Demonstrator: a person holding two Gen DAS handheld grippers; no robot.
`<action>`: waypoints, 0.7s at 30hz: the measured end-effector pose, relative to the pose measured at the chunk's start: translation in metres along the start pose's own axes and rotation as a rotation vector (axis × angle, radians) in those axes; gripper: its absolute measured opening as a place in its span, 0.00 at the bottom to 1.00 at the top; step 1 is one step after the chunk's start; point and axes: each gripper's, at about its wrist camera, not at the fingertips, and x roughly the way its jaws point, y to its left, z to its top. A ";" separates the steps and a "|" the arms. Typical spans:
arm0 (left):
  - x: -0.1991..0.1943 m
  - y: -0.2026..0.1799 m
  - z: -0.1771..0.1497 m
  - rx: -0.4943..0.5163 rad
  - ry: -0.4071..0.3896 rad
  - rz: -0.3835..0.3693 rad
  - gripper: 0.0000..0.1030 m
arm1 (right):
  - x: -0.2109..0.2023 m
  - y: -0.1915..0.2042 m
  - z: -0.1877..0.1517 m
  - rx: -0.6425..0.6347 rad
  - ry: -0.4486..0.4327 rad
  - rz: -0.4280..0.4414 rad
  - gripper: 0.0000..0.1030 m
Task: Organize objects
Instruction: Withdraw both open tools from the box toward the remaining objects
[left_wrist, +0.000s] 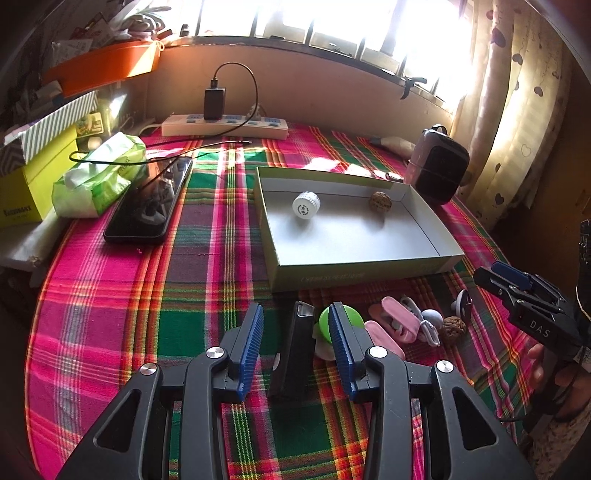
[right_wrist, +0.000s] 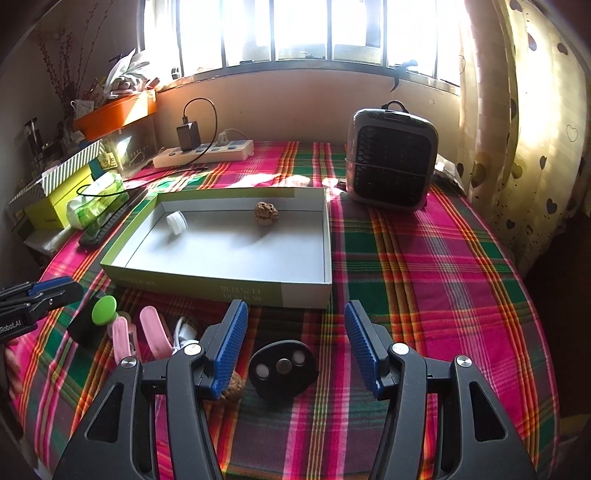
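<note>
Left gripper (left_wrist: 296, 334): fingers spread wide, holding nothing, straddling an upright black block (left_wrist: 291, 354) (green-capped item (left_wrist: 325, 323) just behind the right finger).
Right gripper (right_wrist: 293, 334): fingers spread wide, empty, above a black oval piece (right_wrist: 282, 369) lying on the cloth; a walnut (right_wrist: 232, 387) peeks out under its left finger.
Loose items: pink clips (right_wrist: 153, 334) and a white cable (left_wrist: 424, 325) lie near the box's front wall.
Box (right_wrist: 303, 291): open, holding a white cap (right_wrist: 176, 222) and another walnut (right_wrist: 266, 212), well apart.
Table: plaid cloth (right_wrist: 424, 277).
</note>
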 end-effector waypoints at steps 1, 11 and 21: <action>0.000 0.000 -0.002 0.002 0.002 -0.003 0.35 | -0.001 -0.002 -0.002 0.004 0.001 0.000 0.54; -0.002 0.003 -0.013 -0.007 0.014 -0.017 0.36 | -0.004 -0.016 -0.020 0.035 0.021 -0.006 0.54; 0.001 0.002 -0.024 0.000 0.039 -0.035 0.36 | 0.004 -0.022 -0.033 0.057 0.062 0.046 0.55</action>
